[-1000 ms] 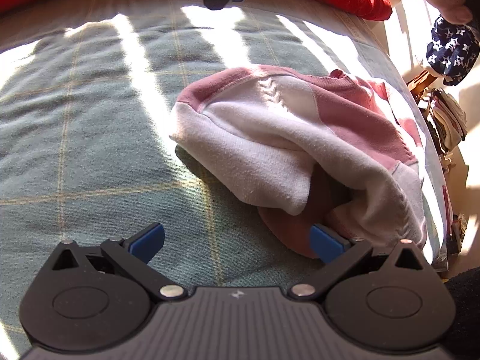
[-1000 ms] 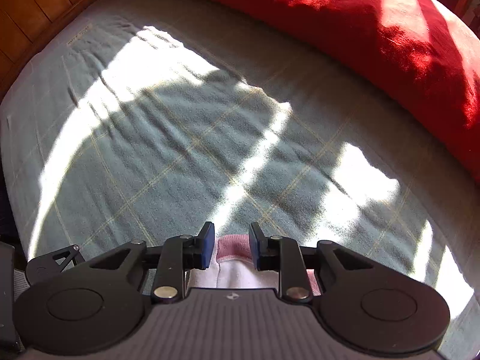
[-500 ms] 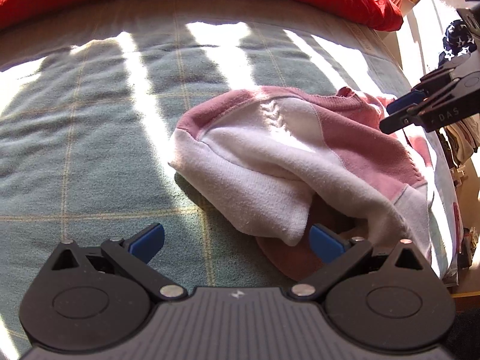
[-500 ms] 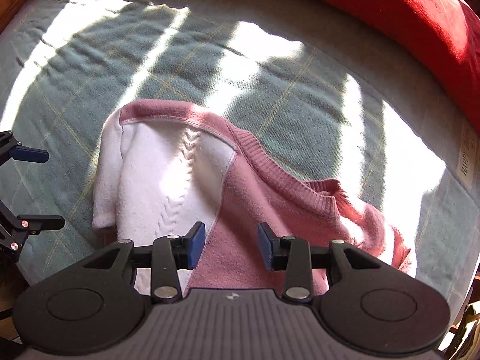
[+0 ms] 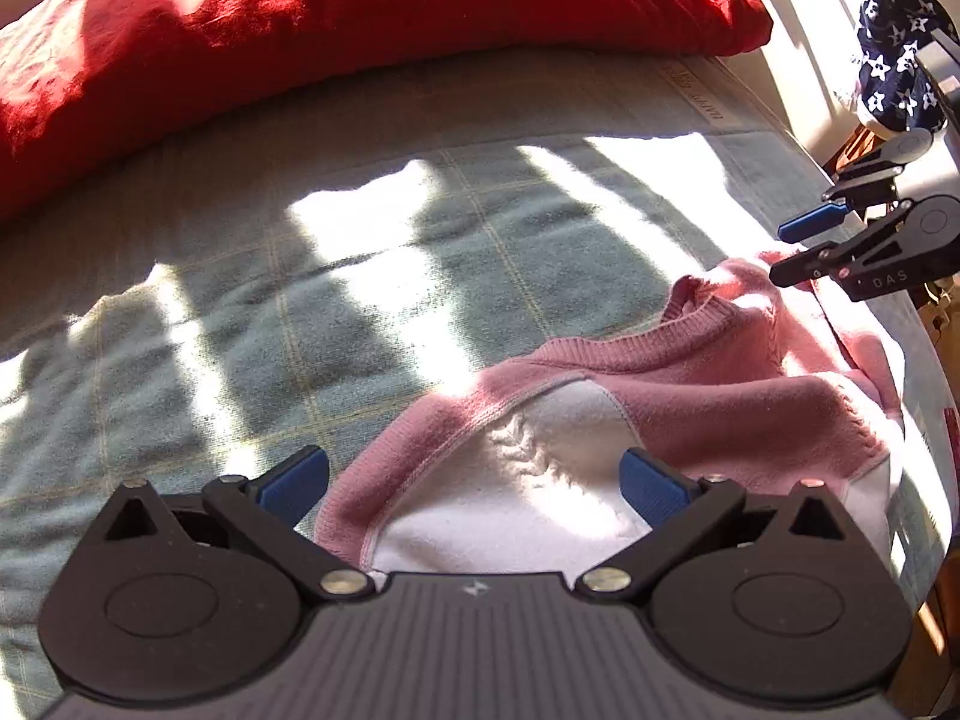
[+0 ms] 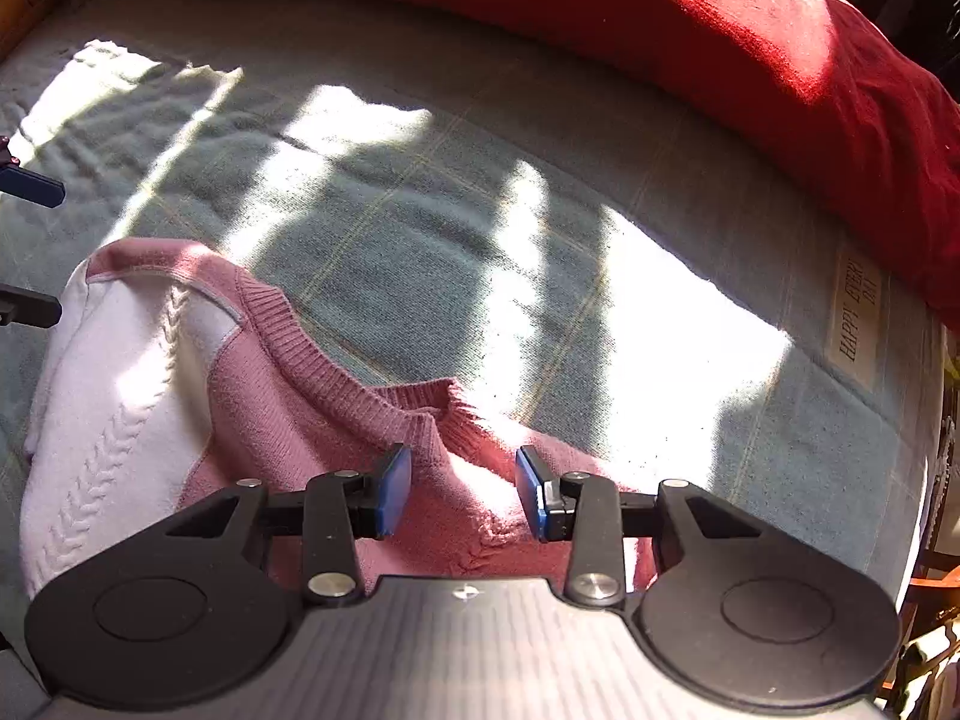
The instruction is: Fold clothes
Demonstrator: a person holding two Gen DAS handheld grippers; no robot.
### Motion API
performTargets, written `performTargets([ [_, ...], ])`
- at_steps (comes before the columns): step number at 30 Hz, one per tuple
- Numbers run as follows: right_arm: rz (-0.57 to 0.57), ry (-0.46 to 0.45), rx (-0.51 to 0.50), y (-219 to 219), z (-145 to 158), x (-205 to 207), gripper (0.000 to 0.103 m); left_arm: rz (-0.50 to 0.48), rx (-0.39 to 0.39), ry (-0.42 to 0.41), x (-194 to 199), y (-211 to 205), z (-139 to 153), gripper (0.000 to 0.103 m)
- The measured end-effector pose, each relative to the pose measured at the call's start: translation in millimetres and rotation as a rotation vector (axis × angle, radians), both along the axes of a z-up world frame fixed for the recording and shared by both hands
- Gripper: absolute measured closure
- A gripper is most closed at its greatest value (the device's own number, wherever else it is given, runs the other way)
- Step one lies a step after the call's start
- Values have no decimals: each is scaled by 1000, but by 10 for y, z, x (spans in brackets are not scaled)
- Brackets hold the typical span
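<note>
A pink and white knit sweater [image 5: 690, 396] lies crumpled on the bed, its ribbed collar [image 6: 360, 396] turned towards the red bolster. My left gripper [image 5: 474, 480] stands wide open above the white cable-knit panel and the pink edge, with nothing pinched. My right gripper [image 6: 463, 489] is open, its blue pads apart over the pink cloth just below the collar. In the left wrist view the right gripper [image 5: 798, 247] hangs over the sweater's far right end. The left gripper [image 6: 33, 246] shows at the left edge of the right wrist view.
A grey-green checked blanket [image 5: 360, 300] covers the bed, striped with sunlight. A long red bolster [image 6: 720, 60] lies along the far side. A navy cloth with white stars [image 5: 894, 60] hangs beyond the bed's right edge. The blanket's label [image 6: 855, 312] lies near that edge.
The right gripper let go of the pink and white edge, opened wider and moved over the collar. The left gripper shifted from the sweater's lower end to over the white panel.
</note>
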State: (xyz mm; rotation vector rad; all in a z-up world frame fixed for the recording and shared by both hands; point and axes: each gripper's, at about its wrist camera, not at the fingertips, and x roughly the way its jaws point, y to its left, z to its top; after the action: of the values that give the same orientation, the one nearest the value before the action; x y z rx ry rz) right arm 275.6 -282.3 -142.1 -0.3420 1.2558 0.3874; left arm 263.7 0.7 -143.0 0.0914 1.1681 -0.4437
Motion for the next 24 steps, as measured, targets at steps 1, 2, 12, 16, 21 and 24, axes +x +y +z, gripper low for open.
performTargets([
  [1,23,-11,-7,-45,-42,67,60,0,-19,6,24,-81,-27,1],
  [2,47,-14,-12,-76,-94,127,60,-1,-39,17,40,-157,-64,1],
  [12,277,34,27,-55,-548,416,60,-70,-90,184,-371,-610,-654,1],
  [16,382,77,17,12,-714,332,60,-111,-44,179,-600,-630,-745,1],
  [21,463,40,-16,93,-789,236,60,-108,-39,182,-679,-621,-728,1],
  [24,479,55,-24,129,-778,194,74,-100,-36,182,-684,-609,-708,1],
])
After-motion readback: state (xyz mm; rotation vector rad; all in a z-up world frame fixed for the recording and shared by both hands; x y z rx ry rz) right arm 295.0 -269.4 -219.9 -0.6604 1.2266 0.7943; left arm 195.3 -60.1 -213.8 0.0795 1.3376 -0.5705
